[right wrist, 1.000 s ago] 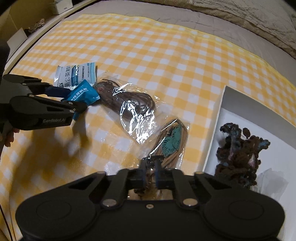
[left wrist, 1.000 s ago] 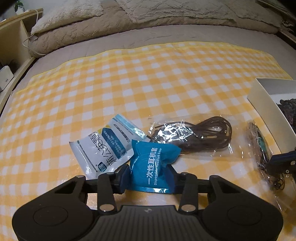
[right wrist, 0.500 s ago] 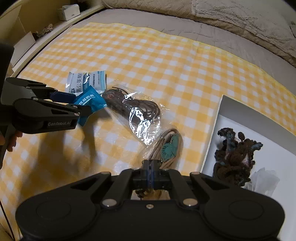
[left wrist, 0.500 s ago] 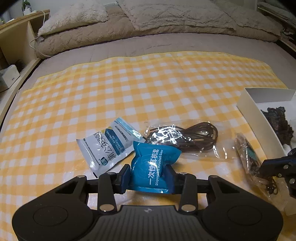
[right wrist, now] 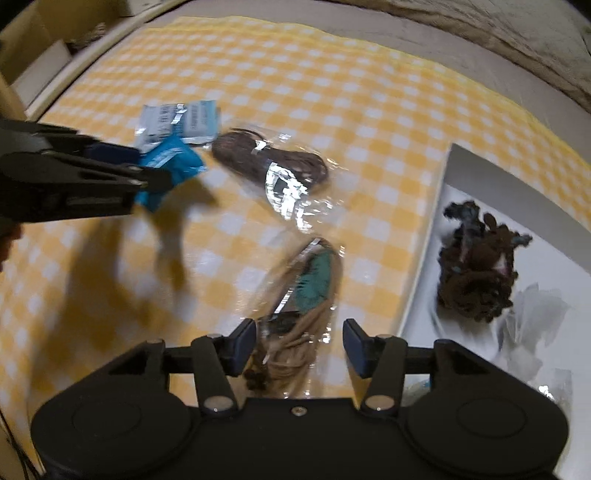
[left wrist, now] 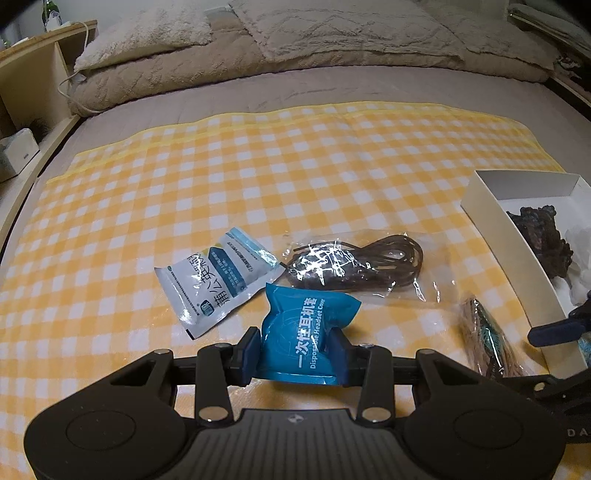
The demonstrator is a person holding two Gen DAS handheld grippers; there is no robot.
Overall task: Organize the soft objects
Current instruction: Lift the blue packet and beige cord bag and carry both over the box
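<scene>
A bed (left wrist: 332,85) covered by a grey-beige sheet is seen, and over its near part a yellow-and-white checked cloth (left wrist: 258,173) is spread. At the far end, quilted pillows (left wrist: 332,33) are piled against the head of the bed. On the far left a light wooden shelf unit (left wrist: 33,62) is seen beside the bed, with a white cable draped from it onto the bedding.

The blue headset-cover packet (left wrist: 306,332) is clenched between the pads of the left tongs (left wrist: 295,350) and is held above the cloth, as its shadow in the right wrist view shows. Just beyond it a white and blue sachet (left wrist: 218,280) lies flat on the cloth, and to its right a clear bag of coiled brown cord (left wrist: 362,266) is laid. Nearer and further right a clear bag with tan cord and a teal tag (right wrist: 306,291) lies just beside a white shallow box (left wrist: 491,210) at the right edge of the cloth. A dark knitted bundle (right wrist: 476,277) and crumpled clear plastic are held in the box.

The jaws of the right tongs (right wrist: 299,343) are opening, with the near end of the tan-cord bag between the pads but not pressed by them.
</scene>
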